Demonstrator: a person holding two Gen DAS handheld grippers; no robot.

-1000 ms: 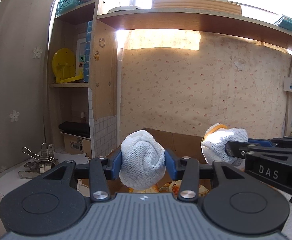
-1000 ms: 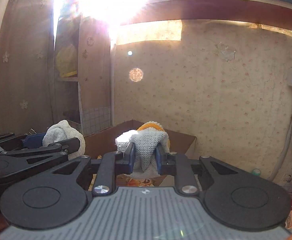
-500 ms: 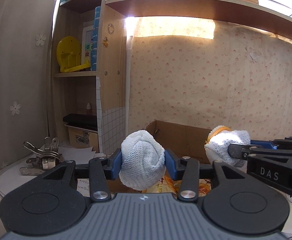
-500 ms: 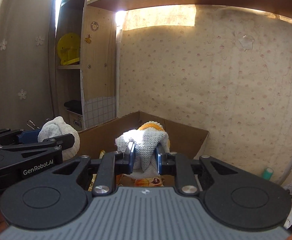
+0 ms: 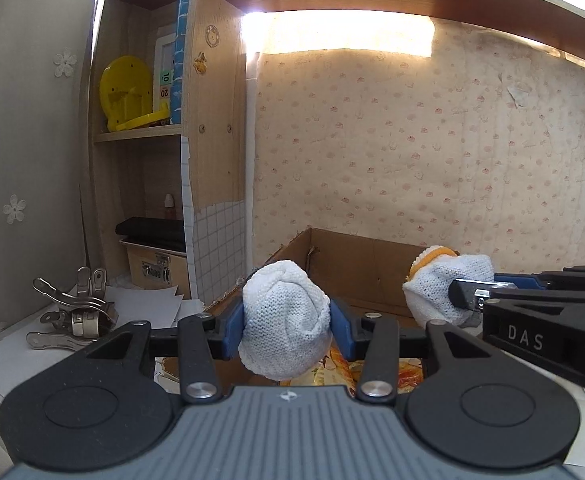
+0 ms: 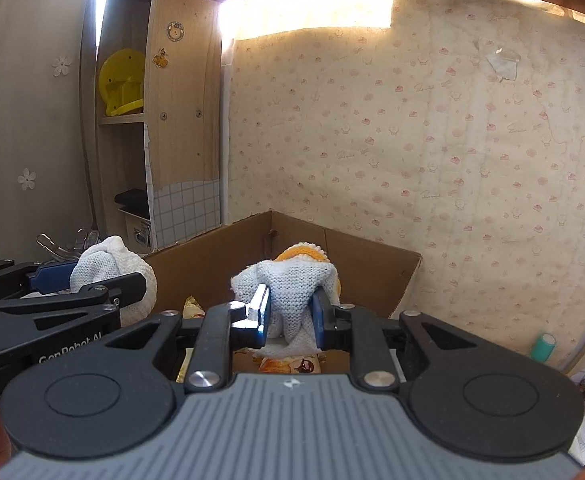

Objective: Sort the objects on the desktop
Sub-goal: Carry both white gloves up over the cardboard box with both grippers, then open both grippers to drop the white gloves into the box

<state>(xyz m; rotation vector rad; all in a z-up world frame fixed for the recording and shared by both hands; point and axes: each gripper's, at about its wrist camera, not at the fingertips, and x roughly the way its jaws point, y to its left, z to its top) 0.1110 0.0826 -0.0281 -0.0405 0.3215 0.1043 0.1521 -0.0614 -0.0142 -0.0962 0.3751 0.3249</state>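
Both grippers have moved nearer the open cardboard box, which now looms larger. Left gripper jaws clamp a balled white knit glove, bunched and roundish; right gripper jaws pinch narrowly an orange-cuffed knit glove, cuff pointing away, above the box.

Bright top glare (overexposed), sharp, fisheye-bent edges

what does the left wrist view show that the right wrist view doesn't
Only the left wrist view shows the stack of white papers and the small dropper bottle. Only the right wrist view shows the teal roll by the wall. Both show the cardboard box, the yellow disc, the metal clips and both knit gloves clamped in the grippers.
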